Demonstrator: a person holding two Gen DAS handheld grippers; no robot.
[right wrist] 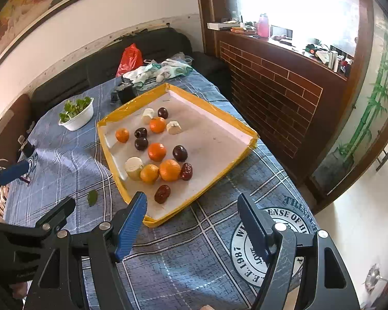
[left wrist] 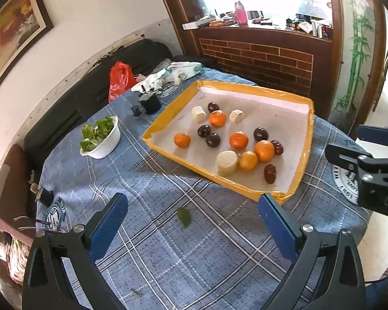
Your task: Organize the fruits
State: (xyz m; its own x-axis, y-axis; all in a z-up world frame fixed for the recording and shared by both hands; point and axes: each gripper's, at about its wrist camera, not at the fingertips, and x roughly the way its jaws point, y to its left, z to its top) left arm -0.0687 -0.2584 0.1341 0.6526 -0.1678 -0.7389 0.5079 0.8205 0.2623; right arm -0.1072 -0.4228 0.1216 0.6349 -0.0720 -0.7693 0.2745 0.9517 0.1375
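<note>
A shallow tray with a yellow taped rim (left wrist: 306,139) (right wrist: 111,166) lies on the blue plaid tablecloth. In it are several oranges (left wrist: 264,150) (right wrist: 169,170), several dark plums (left wrist: 260,134) (right wrist: 179,153), red dates (left wrist: 269,173) (right wrist: 162,194) and pale cut cylinder pieces (left wrist: 227,163) (right wrist: 133,168), all mixed. My left gripper (left wrist: 192,208) hovers open over the cloth just short of the tray's near edge, nothing between its blue pads. My right gripper (right wrist: 192,202) is open too, above the tray's near corner, with nothing in it.
A white bowl of leafy greens (left wrist: 101,139) (right wrist: 77,115) stands left of the tray. Behind it sit a small black pot (left wrist: 150,102), crumpled cloths (left wrist: 168,75) and a red plastic bag (left wrist: 120,80). A loose green leaf (left wrist: 184,216) (right wrist: 92,197) lies on the cloth. A brick counter runs behind.
</note>
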